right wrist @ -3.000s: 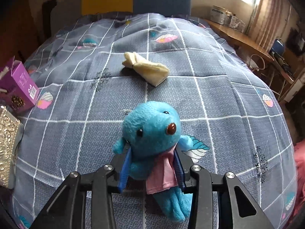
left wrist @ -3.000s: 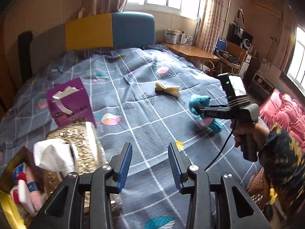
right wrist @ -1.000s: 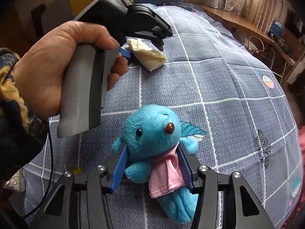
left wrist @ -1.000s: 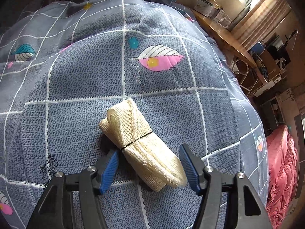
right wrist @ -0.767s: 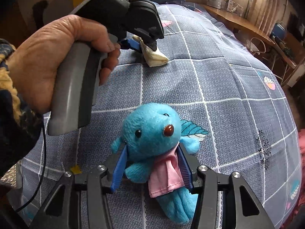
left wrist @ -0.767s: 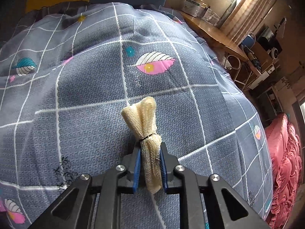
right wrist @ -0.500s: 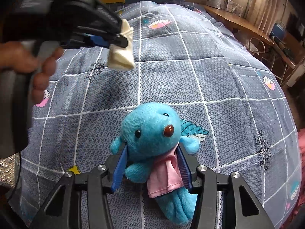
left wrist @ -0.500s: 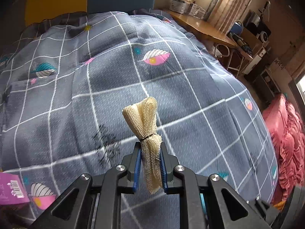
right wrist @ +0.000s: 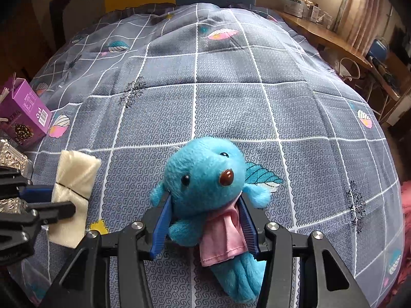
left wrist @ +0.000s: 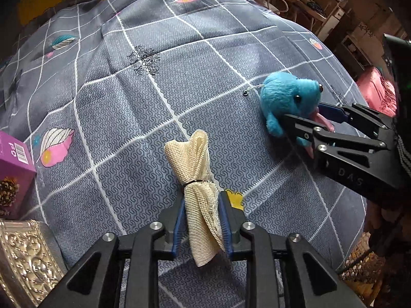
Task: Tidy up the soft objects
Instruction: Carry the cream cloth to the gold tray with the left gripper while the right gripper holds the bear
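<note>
Change: the cream mesh cloth bundle point(left wrist: 197, 192), which lay flat near the middle of the bed point(left wrist: 123, 118) a second ago, is now lifted and carried toward the bed's near left corner, close to the blue plush toy point(right wrist: 205, 179).
Left gripper point(left wrist: 201, 220): jaws easing apart, the bundle still pinched between the pads.
Right gripper point(right wrist: 204, 223): unmoved, clamped on the plush's body.
Meaning: likely both soft items are now held, ready for sorting; the gold box point(left wrist: 23, 251) and purple carton point(right wrist: 25, 113) sit at the bed's left edge.
Bundle: pale, open-weave, folded, cinched by a thin dark tie.
Plush: fuzzy, bright blue, pink cloth at its front.
</note>
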The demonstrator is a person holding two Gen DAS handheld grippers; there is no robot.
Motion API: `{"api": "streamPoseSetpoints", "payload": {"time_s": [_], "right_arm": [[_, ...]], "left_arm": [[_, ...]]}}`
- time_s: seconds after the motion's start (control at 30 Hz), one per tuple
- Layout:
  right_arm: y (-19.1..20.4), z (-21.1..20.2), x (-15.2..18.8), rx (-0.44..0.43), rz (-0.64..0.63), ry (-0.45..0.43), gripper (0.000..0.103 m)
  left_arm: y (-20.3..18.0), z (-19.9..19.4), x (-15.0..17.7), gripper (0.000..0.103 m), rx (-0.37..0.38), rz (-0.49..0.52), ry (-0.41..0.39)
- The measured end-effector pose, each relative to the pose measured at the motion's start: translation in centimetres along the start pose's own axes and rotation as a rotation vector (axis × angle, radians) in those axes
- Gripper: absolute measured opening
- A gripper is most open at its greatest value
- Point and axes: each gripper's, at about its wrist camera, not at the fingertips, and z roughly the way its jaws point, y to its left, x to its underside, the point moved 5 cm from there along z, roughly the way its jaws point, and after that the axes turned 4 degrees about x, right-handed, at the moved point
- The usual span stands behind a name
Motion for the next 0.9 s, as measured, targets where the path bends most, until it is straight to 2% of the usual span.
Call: {"api": "streamPoseSetpoints", "payload": {"time_s": [0.1,0.2,0.27,0.4,0.63,0.8,0.9], "right_arm": [[-0.1,0.1,0.0,-0.003,0.007,-0.002,0.051],[-0.1,0.3,-0.1,0.003,0.001,-0.007,0.051],[0.0,0.3,-0.1,0.009,-0.009,-0.009,0.051],[0.2,0.5,-0.2,0.019,-0.024,-0.012,0.051],[0.5,0.6,0.0,0.040,-0.053,-0.018,0.053],[0.7,0.7,0.1,0.059,-0.076,-0.021,0.056],[0.9,0.8,0.2,0.079,-0.100,-0.023,0.056]], "left_arm": [[0.1,0.8,0.1,0.029,0.034,-0.063,-0.022],[0.0,0.8,0.3,0.022,0.007,-0.060,-0.058],[-0.1,0.5,0.6,0.018,0.014,-0.065,-0.074],[0.2,-1.3,0.4,0.017,0.010,-0.064,-0.112],[4.2,-9.3,-3.0,0.017,-0.031,-0.115,-0.265],[10.2,-16.0,-5.1,0.017,-0.109,-0.196,-0.383],[15.3,-20.3,-5.1,0.017,-0.164,-0.276,-0.456]]}}
